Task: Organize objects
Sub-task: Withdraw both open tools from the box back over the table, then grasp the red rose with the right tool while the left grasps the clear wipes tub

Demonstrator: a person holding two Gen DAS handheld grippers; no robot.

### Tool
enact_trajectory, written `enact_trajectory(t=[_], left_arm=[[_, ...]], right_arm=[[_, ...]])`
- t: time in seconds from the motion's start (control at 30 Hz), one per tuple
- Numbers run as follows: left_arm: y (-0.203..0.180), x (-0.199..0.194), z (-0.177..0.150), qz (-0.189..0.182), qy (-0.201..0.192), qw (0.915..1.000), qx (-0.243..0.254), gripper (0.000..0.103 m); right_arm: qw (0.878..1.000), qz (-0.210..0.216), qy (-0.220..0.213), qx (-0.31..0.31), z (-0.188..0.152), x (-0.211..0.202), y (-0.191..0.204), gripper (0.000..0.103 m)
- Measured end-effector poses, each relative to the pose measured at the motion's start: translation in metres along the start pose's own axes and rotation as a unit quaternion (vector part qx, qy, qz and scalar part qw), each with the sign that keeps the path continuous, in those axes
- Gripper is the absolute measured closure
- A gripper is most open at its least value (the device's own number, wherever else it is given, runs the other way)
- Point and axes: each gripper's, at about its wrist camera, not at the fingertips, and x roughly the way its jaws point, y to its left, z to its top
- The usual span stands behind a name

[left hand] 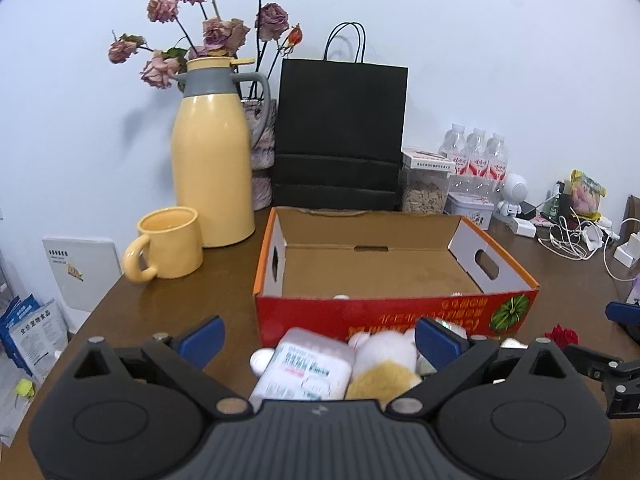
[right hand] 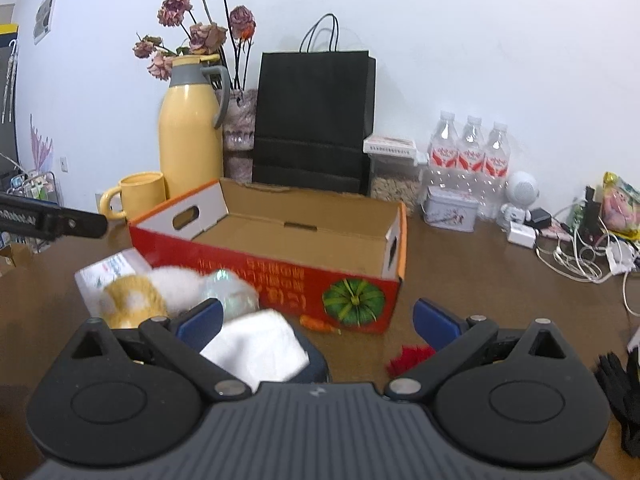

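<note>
The brown wooden table (left hand: 192, 304) carries everything, and the biggest thing on it is the open red-and-orange cardboard box (left hand: 396, 312), which sits mid-table with its long printed side facing both cameras. That side bears upside-down yellow lettering and a green pumpkin picture; the end walls are white inside, each with a handle slot, and the bare brown floor looks almost empty, though two small pale tips peek above the near wall in the left view and cannot be identified.

Behind the box stand a tall black paper bag with cord handles (left hand: 340, 136) and a yellow thermos jug with a grey collar (left hand: 212, 160), dried pink roses (left hand: 216, 32) rising behind it. A yellow ceramic mug (left hand: 170, 244) stands just beside the jug.

In front of the box lies a heap of loose items. The left gripper (left hand: 318, 338) has its blue-padded fingers spread wide over a white plastic packet with printed labelling (left hand: 308, 364) and a white-and-tan plush toy (left hand: 384, 360), partly hidden by the gripper body. The right gripper (right hand: 316, 318) is likewise spread open, gripping nothing.

Only the right view shows a folded white cloth (right hand: 256, 344) on something dark blue, a blurred clear plastic object (right hand: 230, 286), and the other gripper's black arm at the left edge. A small red fluffy object (right hand: 408, 356) lies on the table near the right fingers, half cut off.
</note>
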Motion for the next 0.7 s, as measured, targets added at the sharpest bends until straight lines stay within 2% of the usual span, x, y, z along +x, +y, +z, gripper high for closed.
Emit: enact_trajectory(t=[0.43,0.7], left_arm=[[0.018,-0.020,-0.037,0.007,0.026,0.9996,-0.004,0.001],[0.026,-0.019,-0.045,0.023,0.044,0.9988,-0.003,0.001]], right_arm=[[0.998,-0.019,0.052,0.004,-0.047,-0.021,-0.015,0.000],[0.997,-0.039,0.071,0.007,-0.062,-0.023,-0.037,0.000]])
